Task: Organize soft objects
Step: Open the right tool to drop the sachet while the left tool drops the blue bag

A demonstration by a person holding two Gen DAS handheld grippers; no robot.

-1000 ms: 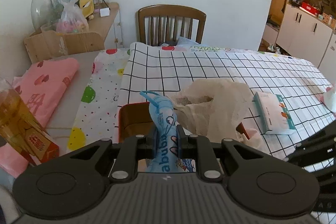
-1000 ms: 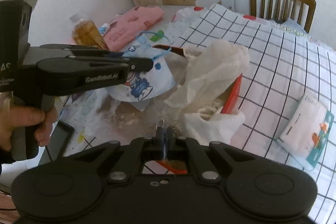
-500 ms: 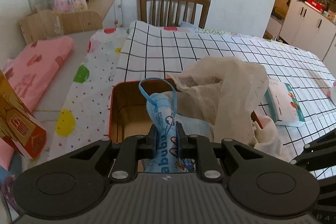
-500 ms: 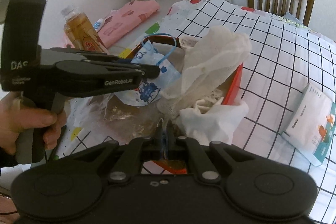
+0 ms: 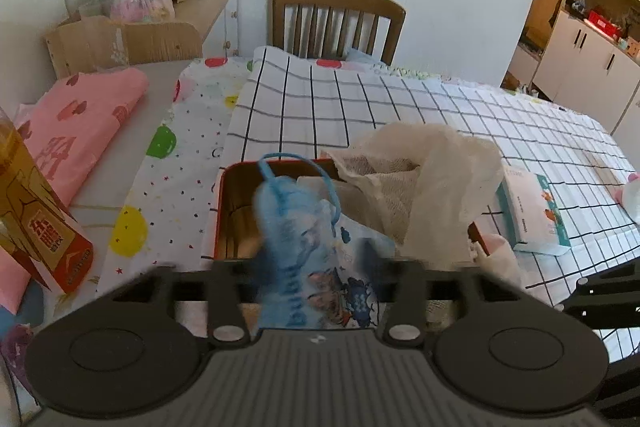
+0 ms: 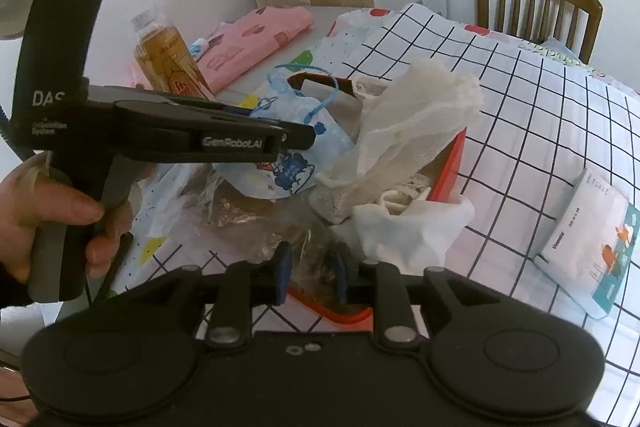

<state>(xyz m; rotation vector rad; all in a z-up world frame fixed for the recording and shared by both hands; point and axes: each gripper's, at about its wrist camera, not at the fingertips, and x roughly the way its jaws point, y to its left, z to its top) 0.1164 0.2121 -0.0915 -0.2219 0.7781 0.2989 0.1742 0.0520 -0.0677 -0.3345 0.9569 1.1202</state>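
Note:
A red tin box (image 5: 218, 219) (image 6: 456, 163) stands on the checked cloth, stuffed with a beige gauze cloth (image 5: 424, 187) (image 6: 416, 123) and a white cloth (image 6: 408, 227). A blue cartoon drawstring bag (image 5: 296, 227) (image 6: 296, 147) hangs blurred over the box's left half. It sits between the jaws of my left gripper (image 5: 308, 267) (image 6: 296, 139), which are opening and no longer pinch it. My right gripper (image 6: 311, 267) is at the box's near rim. Its jaws are opening, with crumpled clear plastic (image 6: 240, 211) loose between them.
A tissue pack (image 5: 532, 211) (image 6: 588, 227) lies right of the box. On the left are an amber drink bottle (image 6: 164, 55) and a folded pink cloth (image 5: 80, 119). A wooden chair (image 5: 336, 15) stands at the table's far edge. A hand (image 6: 48, 211) grips the left tool.
Both grippers were shut and now stand with jaws apart. The blue bag has come loose from the left pads and blurs downward over the box.

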